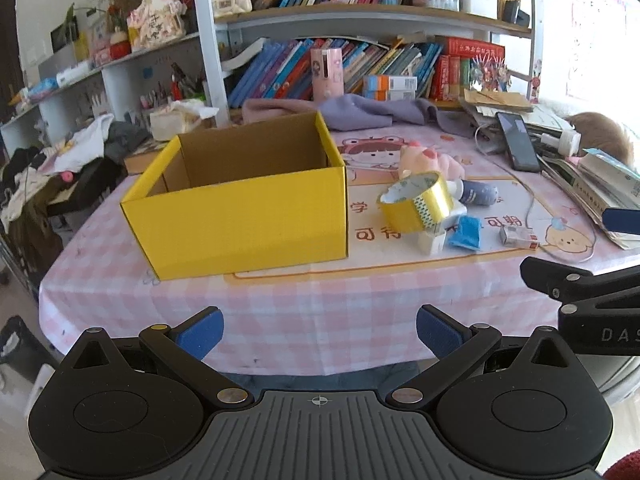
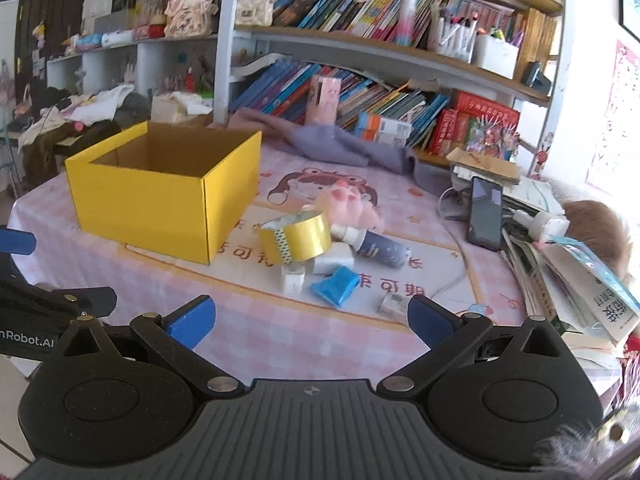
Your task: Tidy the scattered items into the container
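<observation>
An open yellow cardboard box stands on the pink checked tablecloth; what I see of its inside is bare. To its right lies a pile: a yellow tape roll resting on white blocks, a dark blue bottle, a pink plush toy, a blue packet and a small white box. My left gripper and right gripper are open and empty, near the table's front edge, apart from everything.
A phone and stacked books and papers crowd the right side. A purple cloth lies behind the box. Bookshelves rise at the back. The right gripper's arm shows at right in the left wrist view.
</observation>
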Tool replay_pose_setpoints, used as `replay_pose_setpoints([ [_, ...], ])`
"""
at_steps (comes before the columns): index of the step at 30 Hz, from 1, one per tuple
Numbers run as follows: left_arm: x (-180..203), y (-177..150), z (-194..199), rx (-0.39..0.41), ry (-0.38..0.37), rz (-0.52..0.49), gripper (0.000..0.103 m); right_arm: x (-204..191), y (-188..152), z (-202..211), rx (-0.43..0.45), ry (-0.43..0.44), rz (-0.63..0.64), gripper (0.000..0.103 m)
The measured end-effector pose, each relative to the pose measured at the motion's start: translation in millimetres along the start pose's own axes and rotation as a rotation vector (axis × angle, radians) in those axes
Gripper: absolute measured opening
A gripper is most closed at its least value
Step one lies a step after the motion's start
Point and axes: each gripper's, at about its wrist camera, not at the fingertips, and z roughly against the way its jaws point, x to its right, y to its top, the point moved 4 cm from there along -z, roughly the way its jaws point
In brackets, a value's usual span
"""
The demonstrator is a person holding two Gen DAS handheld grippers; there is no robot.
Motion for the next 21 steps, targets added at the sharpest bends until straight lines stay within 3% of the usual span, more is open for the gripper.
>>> replay_pose_setpoints([
  [5, 7.5, 3.5, -3.9, 0.008, -0.026, -0.009, 0.103, 9.9, -5.9, -2.5, -0.037, 0.022, -0.056, 0.103],
  [11, 14.3, 11.4, -7.0, 0.046, -0.096, 0.028, 0.103, 22.7, -10.4, 2.5, -0.020, 0.004, -0.078, 0.103],
  [21, 45.7, 23.8, -24.2, 0.021, -0.150, -0.071, 0.103, 54.3, -17.7, -9.3, -0.052, -0.033, -0.145, 0.098],
])
